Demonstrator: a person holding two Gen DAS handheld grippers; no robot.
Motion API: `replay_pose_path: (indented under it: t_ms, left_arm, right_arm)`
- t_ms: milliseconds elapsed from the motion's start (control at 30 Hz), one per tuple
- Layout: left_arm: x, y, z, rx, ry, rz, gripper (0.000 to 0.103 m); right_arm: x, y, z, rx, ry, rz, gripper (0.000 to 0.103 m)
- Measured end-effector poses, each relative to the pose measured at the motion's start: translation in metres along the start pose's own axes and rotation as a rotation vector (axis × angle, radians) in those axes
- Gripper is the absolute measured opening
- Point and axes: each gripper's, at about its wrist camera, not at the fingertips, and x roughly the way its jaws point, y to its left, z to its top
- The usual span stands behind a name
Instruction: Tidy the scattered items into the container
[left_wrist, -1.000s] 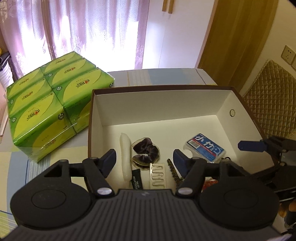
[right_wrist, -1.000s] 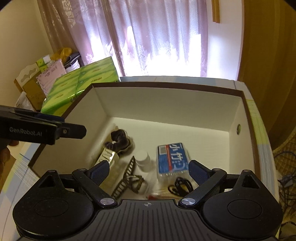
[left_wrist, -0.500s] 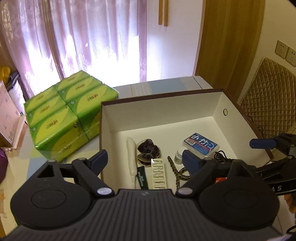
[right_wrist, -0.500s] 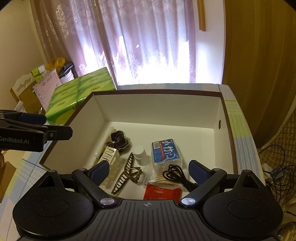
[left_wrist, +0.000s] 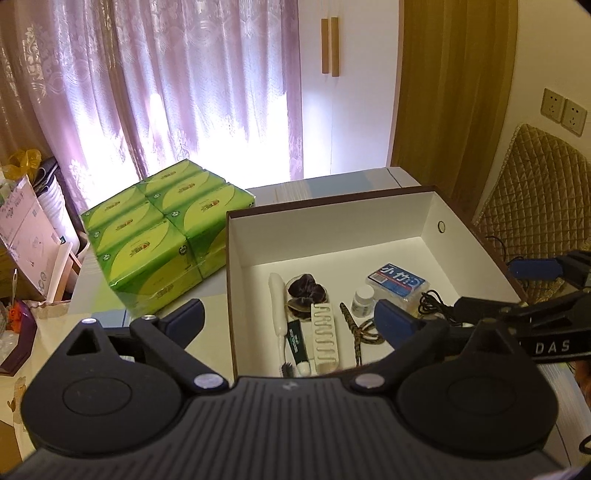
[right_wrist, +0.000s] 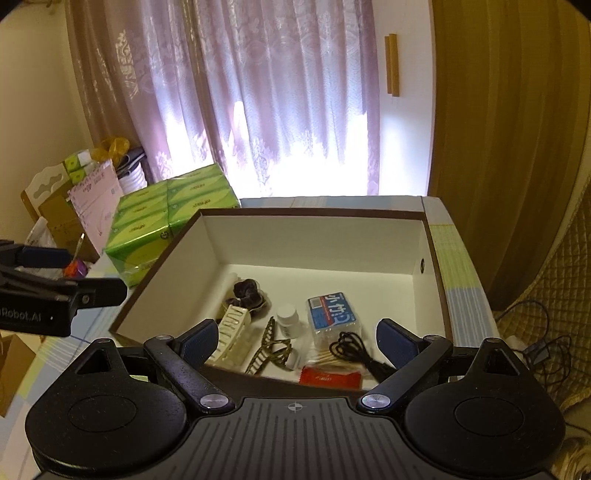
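The brown box (right_wrist: 430, 258) with white inner walls sits on the table (left_wrist: 332, 184), and the small items lie together on its floor toward the near side — a white toothbrush (left_wrist: 277, 306), a dark scrunchie (right_wrist: 248, 291), a white hair clip (right_wrist: 232, 332), a bronze claw clip (right_wrist: 271, 349), a small white bottle (right_wrist: 289, 319), a blue tissue packet (right_wrist: 334, 314), a coiled black cable (right_wrist: 351, 349) and a red sachet (right_wrist: 330, 377). The left gripper (left_wrist: 290, 321) hangs above the box's near left corner, its jaws spread wide and empty. The right gripper (right_wrist: 293, 341) hovers over the near rim — jaws likewise spread, nothing between them. A wrapped block of green tissue packs (left_wrist: 159, 232) stands just beside the box's left wall.
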Motion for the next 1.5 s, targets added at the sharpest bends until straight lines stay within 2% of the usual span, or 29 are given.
replay_pose_path:
  t_ms: [300,600,867,1067,1200,1500]
  left_arm:
    - [-0.029,0.002,-0.009,-0.008,-0.014,0.017,0.099]
    - [-0.051,-0.001,-0.021,-0.015,-0.009,0.022,0.099]
    - [-0.065,-0.008,-0.036,0.018,-0.012,0.029,0.102]
    - [-0.073,-0.02,-0.049,0.081,-0.032,0.075,0.102]
    - [-0.074,-0.019,-0.056,0.068,-0.014,0.037,0.102]
    - [-0.078,-0.012,-0.069,0.031,0.026,0.023,0.102]
  right_arm:
    - [-0.026,0.007,-0.005,0.013,-0.006,-0.027,0.097]
    - [-0.049,0.015,-0.017,0.014,-0.009,0.005,0.097]
    - [-0.058,0.025,-0.031,-0.014,0.001,-0.011,0.097]
    - [-0.062,0.03,-0.041,-0.013,0.016,-0.026,0.097]
    - [-0.065,0.034,-0.046,-0.021,0.016,-0.037,0.097]
    - [-0.07,0.043,-0.053,-0.016,0.02,-0.044,0.097]
